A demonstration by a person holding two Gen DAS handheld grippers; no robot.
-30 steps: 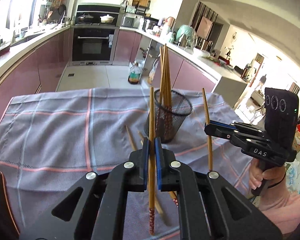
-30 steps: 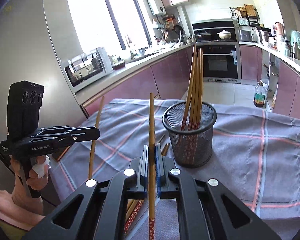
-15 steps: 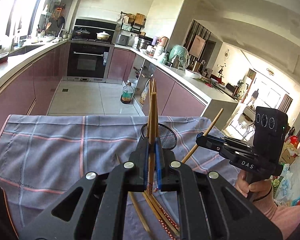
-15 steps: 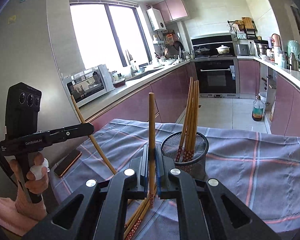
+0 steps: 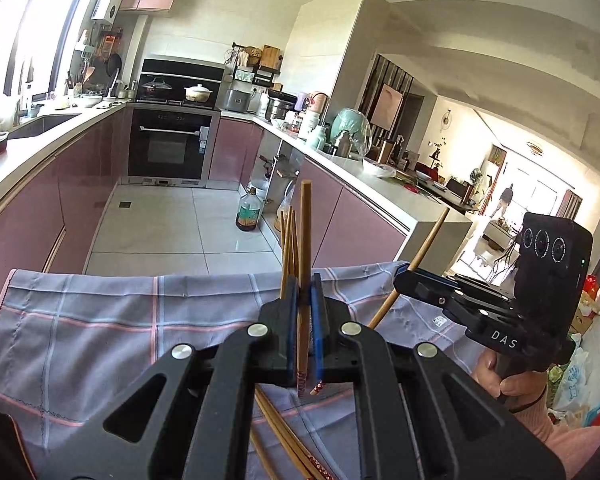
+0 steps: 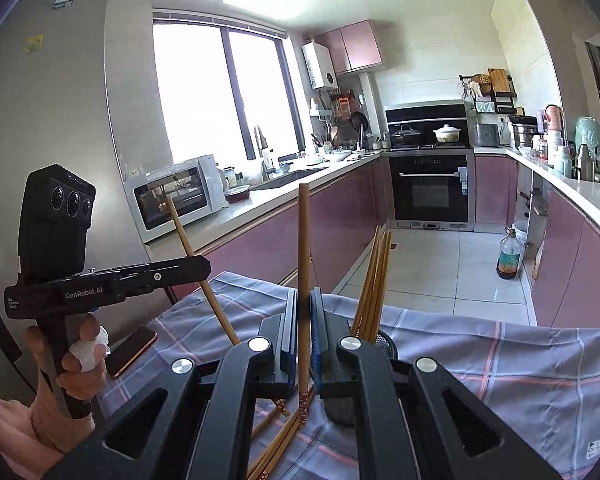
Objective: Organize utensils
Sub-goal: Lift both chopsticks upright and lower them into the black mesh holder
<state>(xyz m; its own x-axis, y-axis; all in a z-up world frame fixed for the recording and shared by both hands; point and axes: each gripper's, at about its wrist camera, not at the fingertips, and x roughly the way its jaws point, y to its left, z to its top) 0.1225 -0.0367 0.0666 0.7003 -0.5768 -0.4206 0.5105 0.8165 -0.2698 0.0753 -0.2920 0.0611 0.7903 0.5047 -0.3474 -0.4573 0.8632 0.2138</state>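
Left wrist view shows the table's checked cloth [image 5: 100, 320], with the mesh holder [image 6: 384, 342] well in from its edges and loose chopsticks [image 5: 284, 440] at the near edge. Your left gripper [image 5: 306, 316] and right gripper [image 6: 305, 320] are each clamped narrow on one chopstick. Stand each upright over the holder's mouth, patterned end down, then release one at a time.

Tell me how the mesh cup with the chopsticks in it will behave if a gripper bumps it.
The mesh cup probably tips easily: open wire mesh looks light, and the chopsticks standing in it rise far above its rim, leaning to one side. It may also slide, since it sits on a loose checked cloth that could bunch. Most of the cup is hidden behind the right gripper.
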